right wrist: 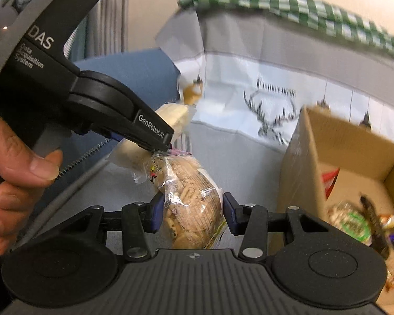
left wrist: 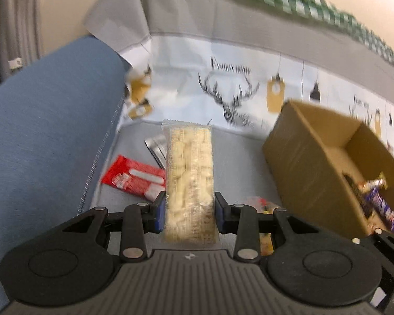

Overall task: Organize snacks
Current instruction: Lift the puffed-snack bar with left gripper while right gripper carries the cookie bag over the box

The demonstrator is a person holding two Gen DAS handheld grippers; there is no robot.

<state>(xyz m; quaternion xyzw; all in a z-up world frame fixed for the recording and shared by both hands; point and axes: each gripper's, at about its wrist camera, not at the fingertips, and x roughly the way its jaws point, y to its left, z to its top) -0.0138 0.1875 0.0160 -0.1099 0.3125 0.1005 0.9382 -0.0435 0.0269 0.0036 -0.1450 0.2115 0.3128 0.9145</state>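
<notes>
Both grippers are carrying snacks. Between the left gripper's [left wrist: 189, 211] blue pads a long clear pack [left wrist: 188, 173] of pale puffs is being pinched at its near end, its far end sticking out ahead. Held narrow on a biscuit bag [right wrist: 190, 204], the right gripper [right wrist: 190, 211] is gripping it by its sides, and the pads appear to be pressing in. A hand [right wrist: 15, 173] is holding the left tool, which is crossing the right camera's view just above the biscuit bag.

Taking the box [left wrist: 310, 157] as landmark: it is sitting open to the right of both loads, already holding several wrapped snacks. To its left, a red packet [left wrist: 134, 179] and a silver one [left wrist: 156, 148] are lying on the grey cover, waiting.

Judging by this, the carry-to-box step is under way. Next, each load needs swinging right, over the box rim, then the jaws need widening to drop it inside.
</notes>
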